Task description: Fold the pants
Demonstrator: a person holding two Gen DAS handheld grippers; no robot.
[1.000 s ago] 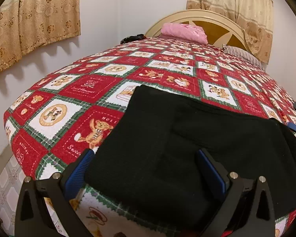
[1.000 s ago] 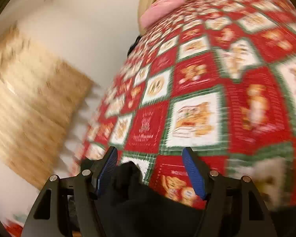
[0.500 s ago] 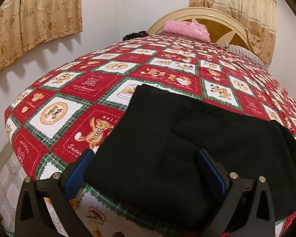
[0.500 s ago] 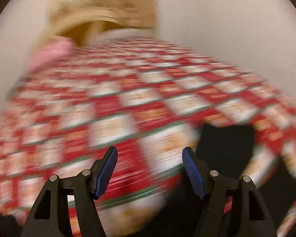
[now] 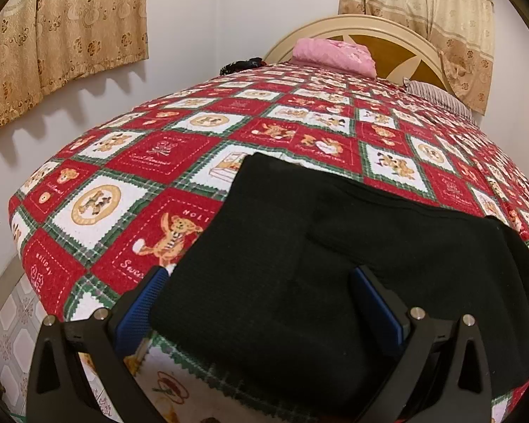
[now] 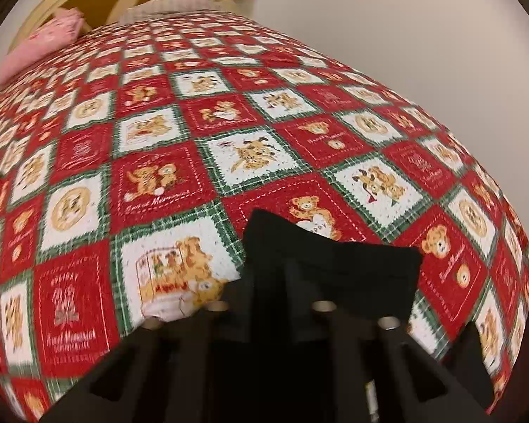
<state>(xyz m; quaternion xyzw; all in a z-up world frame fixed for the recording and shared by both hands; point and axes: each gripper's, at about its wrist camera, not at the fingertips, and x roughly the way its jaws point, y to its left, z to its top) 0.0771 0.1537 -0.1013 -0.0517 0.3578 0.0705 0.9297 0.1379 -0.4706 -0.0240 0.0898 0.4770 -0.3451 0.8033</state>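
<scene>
The black pants (image 5: 335,264) lie folded flat on the red teddy-bear quilt (image 5: 158,155) near the bed's foot edge. My left gripper (image 5: 261,299) is open, its blue pads either side of the pants' near corner, low over the cloth. In the right wrist view the right gripper (image 6: 275,289) has its fingers close together on a raised fold of the black pants (image 6: 335,257), pads hidden by cloth.
A pink pillow (image 5: 335,54) and a striped pillow (image 5: 437,97) lie at the cream headboard (image 5: 398,46). Curtains (image 5: 63,35) hang on the left wall. Tiled floor (image 5: 14,320) shows below the bed's left corner. A white wall (image 6: 405,35) is right of the bed.
My right gripper swung fast across the bed, came down at the pants' other end and shut on the cloth. The left gripper stayed open and still.
</scene>
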